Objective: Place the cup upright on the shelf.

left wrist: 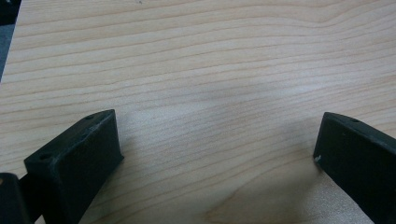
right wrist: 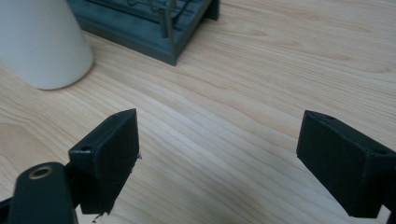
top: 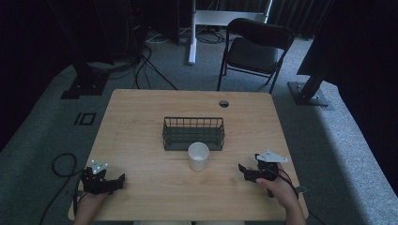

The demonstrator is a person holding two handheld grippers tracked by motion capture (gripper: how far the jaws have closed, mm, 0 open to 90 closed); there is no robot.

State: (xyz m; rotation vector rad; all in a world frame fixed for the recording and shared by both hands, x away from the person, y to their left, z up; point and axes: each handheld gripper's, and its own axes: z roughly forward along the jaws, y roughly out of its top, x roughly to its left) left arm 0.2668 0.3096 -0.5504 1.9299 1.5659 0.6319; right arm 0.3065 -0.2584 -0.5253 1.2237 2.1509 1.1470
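Note:
A white paper cup (top: 198, 156) stands upright on the wooden table (top: 141, 117), just in front of a dark wire basket (top: 193, 133) at the table's middle. My left gripper (top: 119, 182) rests near the front left corner, open, jaws pointing right. In the left gripper view its jaws (left wrist: 217, 126) stand wide apart over bare wood. My right gripper (top: 248, 163) is at the front right, open, jaws pointing left toward the cup. The right gripper view has the cup (right wrist: 42, 42) at upper left and the basket's corner (right wrist: 154, 23) behind it, both well beyond my open jaws (right wrist: 218, 130).
The basket looks empty. A round cable hole (top: 224, 103) sits near the table's far edge. Beyond the table stands a black folding chair (top: 256, 49), and cables lie on the grey floor at left (top: 63, 164).

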